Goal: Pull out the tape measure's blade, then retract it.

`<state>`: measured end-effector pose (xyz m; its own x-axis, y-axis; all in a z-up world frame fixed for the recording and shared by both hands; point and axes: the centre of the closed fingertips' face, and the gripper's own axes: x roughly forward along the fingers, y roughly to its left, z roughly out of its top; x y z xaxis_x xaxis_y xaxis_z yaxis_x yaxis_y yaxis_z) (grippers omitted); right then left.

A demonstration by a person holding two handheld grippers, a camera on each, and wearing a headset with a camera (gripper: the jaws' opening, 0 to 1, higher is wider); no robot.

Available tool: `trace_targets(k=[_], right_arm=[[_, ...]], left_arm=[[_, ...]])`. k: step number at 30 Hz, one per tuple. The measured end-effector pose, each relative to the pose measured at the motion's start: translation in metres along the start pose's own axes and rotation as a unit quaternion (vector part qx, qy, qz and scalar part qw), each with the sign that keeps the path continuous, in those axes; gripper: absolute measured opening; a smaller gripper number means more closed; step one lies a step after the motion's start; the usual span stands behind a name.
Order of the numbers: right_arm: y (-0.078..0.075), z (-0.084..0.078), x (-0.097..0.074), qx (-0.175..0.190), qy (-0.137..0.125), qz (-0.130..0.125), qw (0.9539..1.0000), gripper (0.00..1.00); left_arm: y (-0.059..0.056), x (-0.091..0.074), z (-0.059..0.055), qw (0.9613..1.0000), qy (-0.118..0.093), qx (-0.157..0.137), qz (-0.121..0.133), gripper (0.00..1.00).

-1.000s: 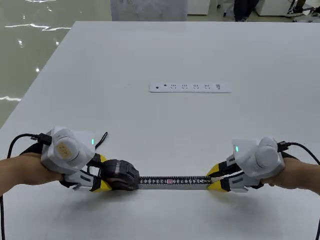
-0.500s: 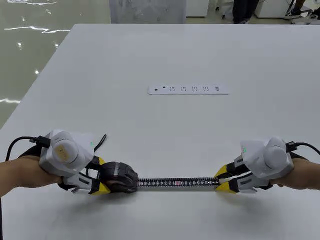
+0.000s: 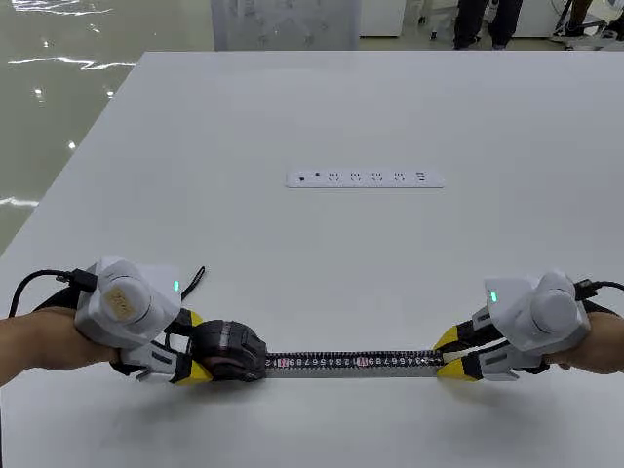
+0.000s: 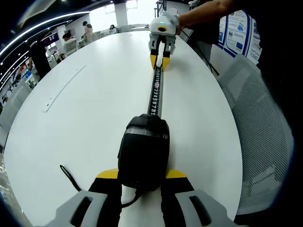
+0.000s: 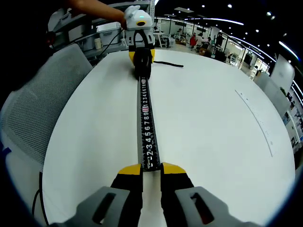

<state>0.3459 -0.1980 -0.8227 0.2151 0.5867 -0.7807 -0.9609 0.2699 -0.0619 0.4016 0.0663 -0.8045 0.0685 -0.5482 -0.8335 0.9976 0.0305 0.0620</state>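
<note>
Left tool point(image 3: 198, 347) clamps tape measure point(image 3: 231, 349); right tool point(image 3: 448, 354) hides blade point(image 3: 351, 361) tip.

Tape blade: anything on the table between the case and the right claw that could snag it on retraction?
Nothing visible. The blade runs straight over the table from the case in the left claw to the right claw pinching its tip. The power strip lies well off that line.
</note>
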Motion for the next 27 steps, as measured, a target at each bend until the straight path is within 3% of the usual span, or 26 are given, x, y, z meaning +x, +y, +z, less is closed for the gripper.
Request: trace_targets(k=[27], right_arm=[[0.0026, -0.0012, 0.0005, 0.009, 0.01, 0.006, 0.9999, 0.15]], left_arm=[[-0.0012, 0.0005, 0.0005, 0.9999, 0.01, 0.006, 0.002, 0.3]])
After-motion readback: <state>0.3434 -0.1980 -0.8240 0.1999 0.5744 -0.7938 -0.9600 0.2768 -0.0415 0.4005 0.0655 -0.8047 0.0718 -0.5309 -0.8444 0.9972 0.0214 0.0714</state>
